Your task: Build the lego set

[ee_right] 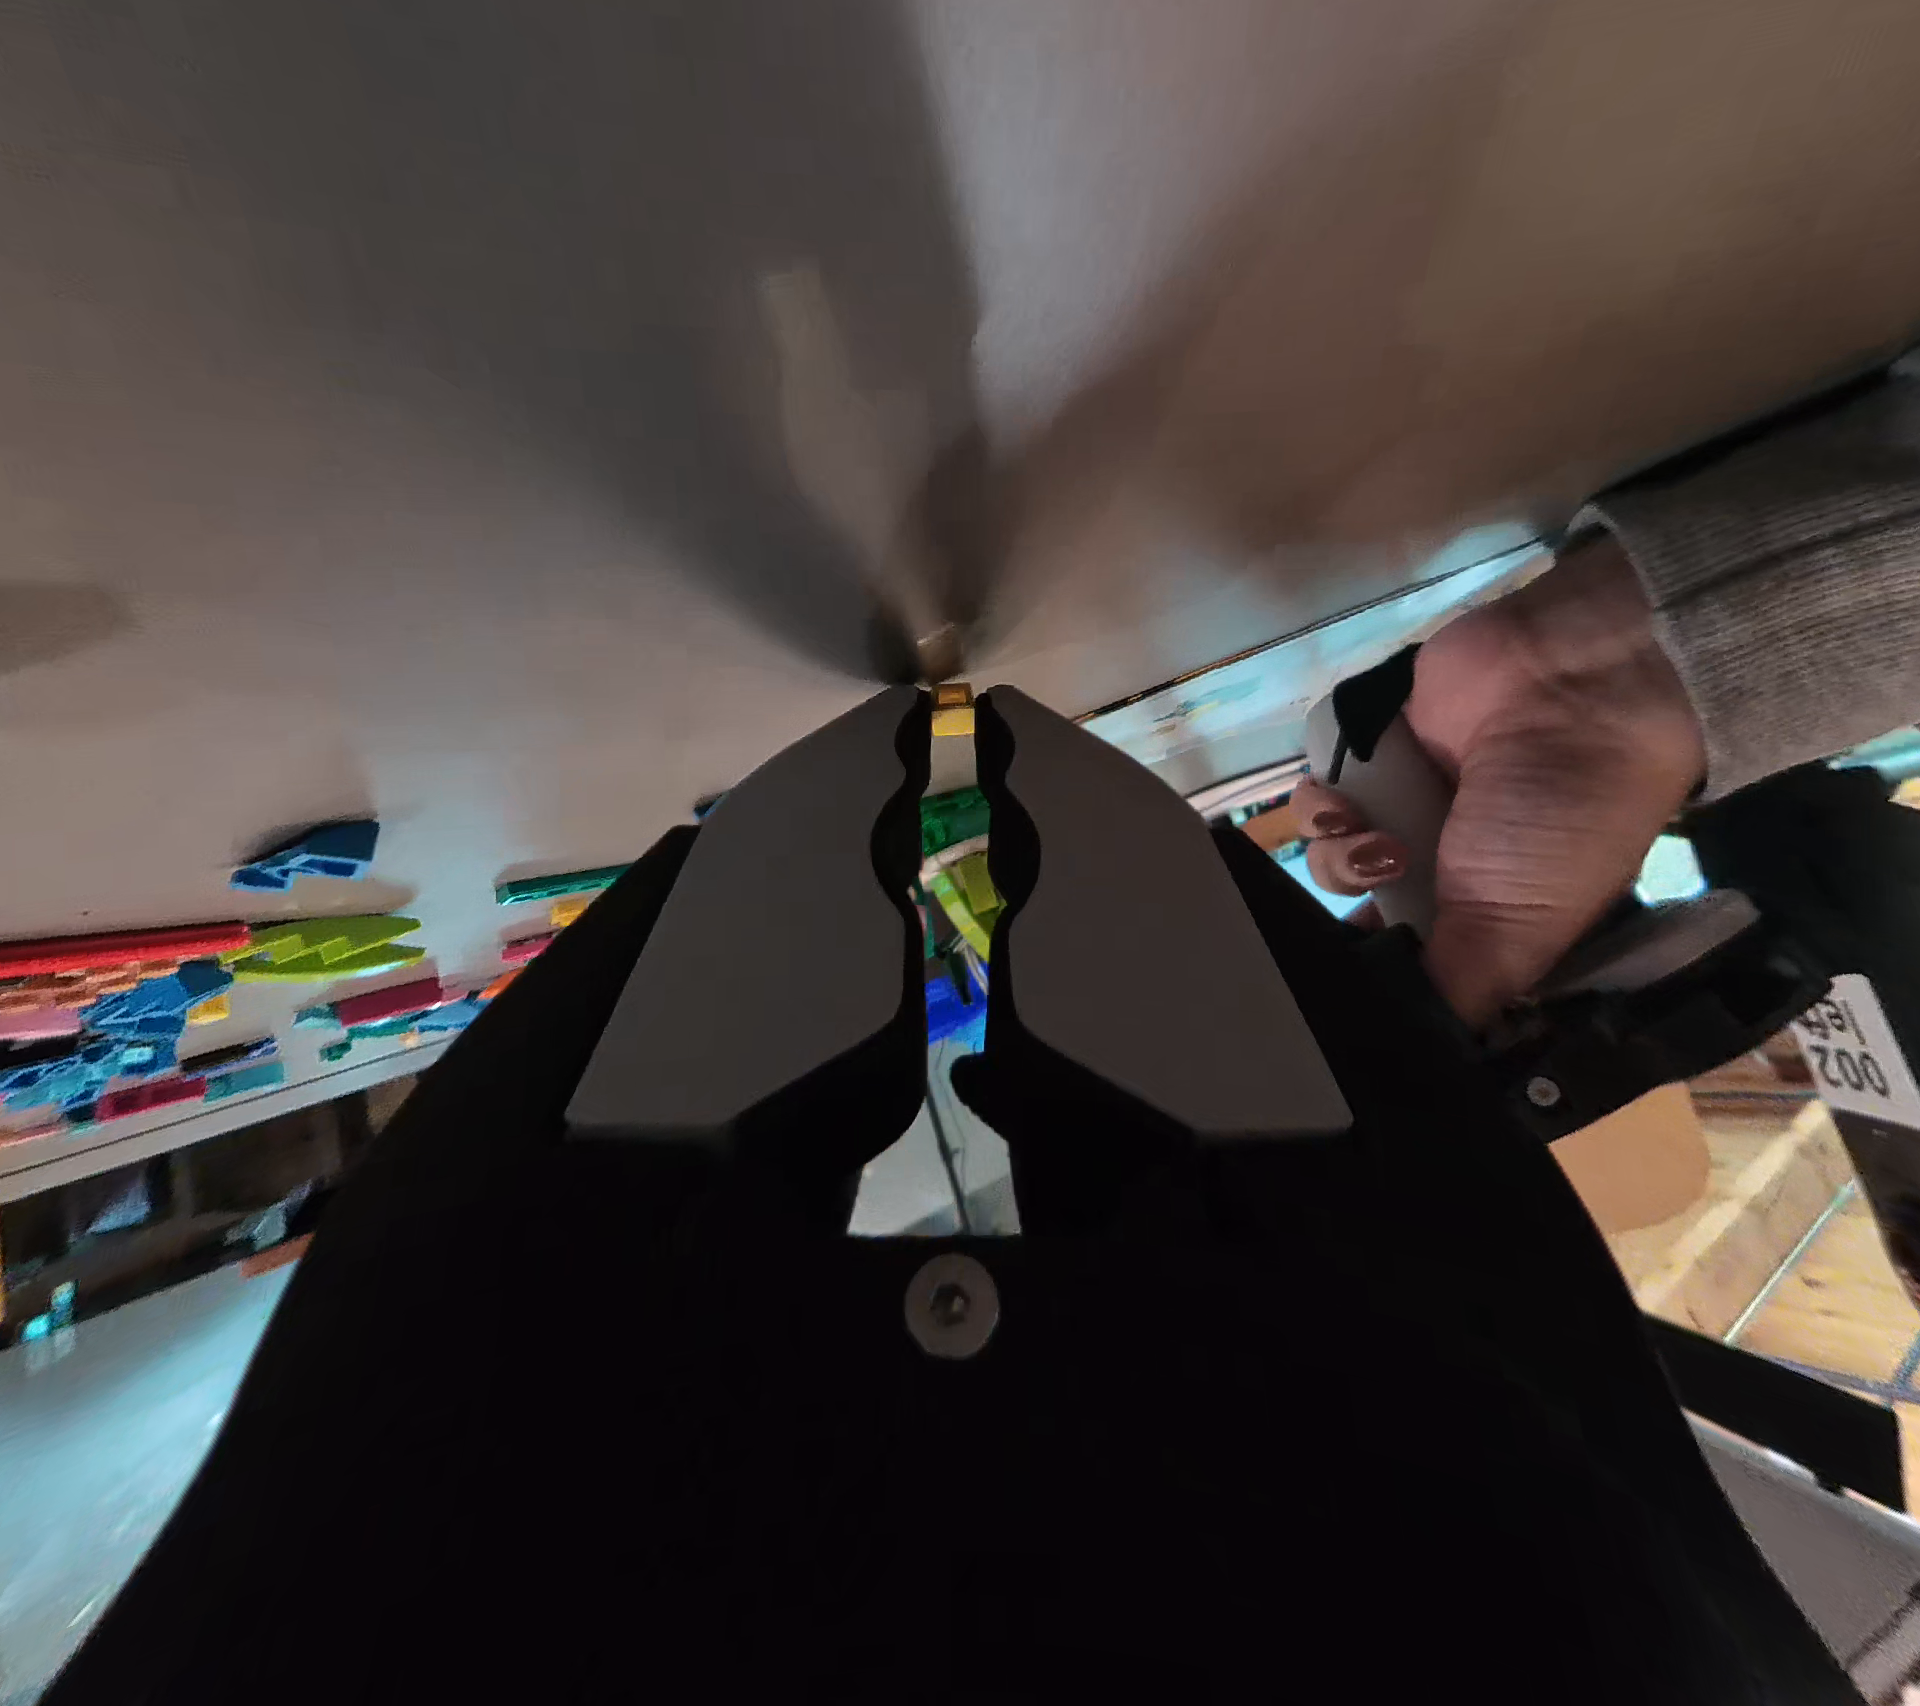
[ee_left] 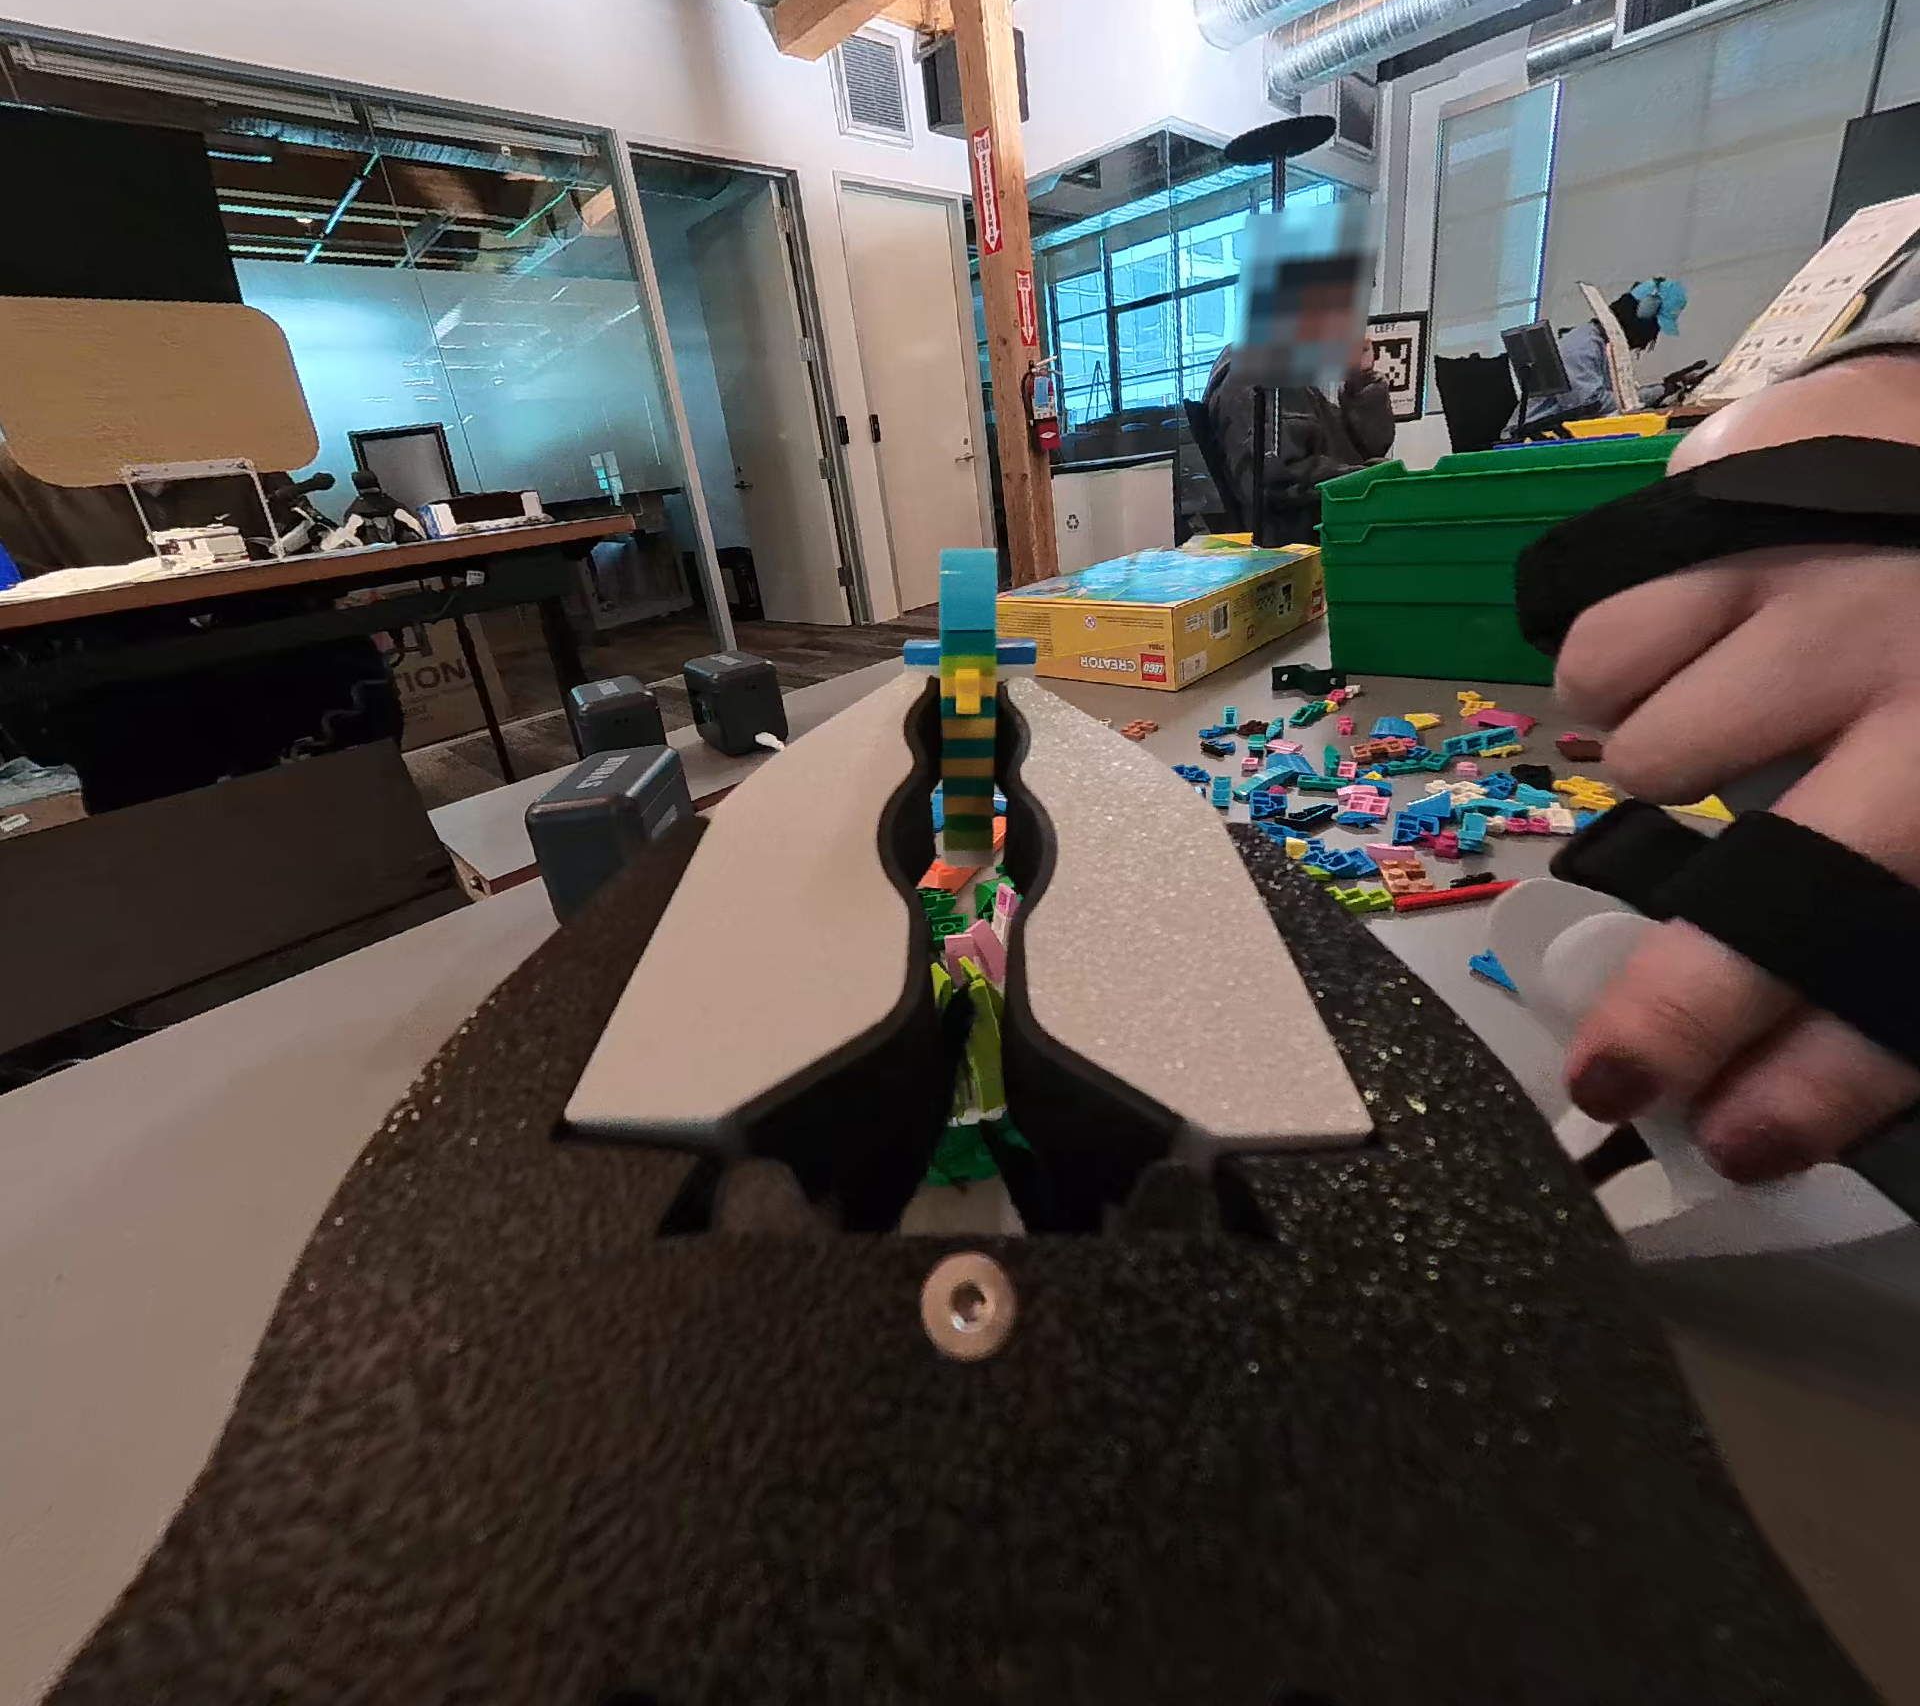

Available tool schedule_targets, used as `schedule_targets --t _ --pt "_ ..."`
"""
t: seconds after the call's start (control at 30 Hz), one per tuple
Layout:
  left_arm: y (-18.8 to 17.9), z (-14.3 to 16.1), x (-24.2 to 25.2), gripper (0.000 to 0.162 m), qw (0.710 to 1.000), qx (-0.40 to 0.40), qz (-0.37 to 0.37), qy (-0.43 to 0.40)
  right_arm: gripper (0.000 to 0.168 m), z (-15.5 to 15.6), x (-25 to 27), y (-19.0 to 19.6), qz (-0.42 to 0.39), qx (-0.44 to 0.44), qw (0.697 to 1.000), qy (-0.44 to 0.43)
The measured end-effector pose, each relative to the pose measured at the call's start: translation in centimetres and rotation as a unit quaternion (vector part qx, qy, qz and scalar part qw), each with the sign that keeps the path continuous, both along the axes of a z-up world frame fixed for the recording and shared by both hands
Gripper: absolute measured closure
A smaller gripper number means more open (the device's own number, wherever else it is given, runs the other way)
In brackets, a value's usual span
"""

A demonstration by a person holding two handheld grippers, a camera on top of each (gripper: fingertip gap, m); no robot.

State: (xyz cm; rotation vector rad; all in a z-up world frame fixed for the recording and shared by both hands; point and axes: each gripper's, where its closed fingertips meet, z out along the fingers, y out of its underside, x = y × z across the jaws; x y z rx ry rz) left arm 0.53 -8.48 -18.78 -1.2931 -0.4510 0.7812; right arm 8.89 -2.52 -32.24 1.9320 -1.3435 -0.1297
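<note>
My left gripper [ee_left: 966, 692] is shut on a tall narrow lego build [ee_left: 966, 607] with teal, yellow and green stripes, a light blue top and a small yellow piece on its front. It holds the build upright above the grey table [ee_left: 260, 1241]. More green and pink pieces [ee_left: 971, 981] show low between its fingers. My right gripper [ee_right: 951, 702] is shut on a small yellow piece [ee_right: 952, 716] at its tips, close over the blurred table surface. A hand [ee_left: 1745, 721] holding the right gripper's handle shows at the right of the left wrist view.
Several loose coloured bricks [ee_left: 1403, 783] lie spread on the table to the right; they also show in the right wrist view [ee_right: 156, 1012]. A yellow set box [ee_left: 1164, 617] and stacked green bins [ee_left: 1455, 555] stand behind them. Dark grey blocks [ee_left: 613, 804] sit at the left edge.
</note>
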Motion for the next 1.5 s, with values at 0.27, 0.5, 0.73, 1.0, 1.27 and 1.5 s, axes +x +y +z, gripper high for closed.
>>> schedule_targets --t 0.27,0.5,0.73,1.0,1.27,1.5 --pt "0.0 0.0 0.0 0.154 1.000 0.004 -0.004 -0.005 0.137 0.9 0.9 0.8 -0.054 -0.009 0.997 -0.057" --pt "-0.5 -0.2 -0.4 0.154 1.000 0.016 0.003 -0.014 0.148 3.1 -1.0 2.4 -0.476 -0.278 0.769 -0.324" --pt "-0.6 -0.2 -0.4 0.154 0.999 0.026 0.000 -0.022 0.161 2.1 0.4 2.4 -0.684 -0.396 0.336 -0.512" --pt "-0.8 -0.2 -0.5 0.154 0.999 0.033 0.000 -0.028 0.164 1.8 1.4 1.6 -0.664 -0.469 0.221 -0.539" --pt "-0.4 -0.4 -0.4 0.154 0.999 0.026 -0.007 -0.028 0.160 1.2 0.7 1.1 -0.667 -0.489 0.195 -0.527" --pt "-0.3 -0.4 -0.4 0.154 0.999 0.025 -0.009 -0.029 0.156 0.2 0.4 0.6 -0.683 -0.481 0.223 -0.502"
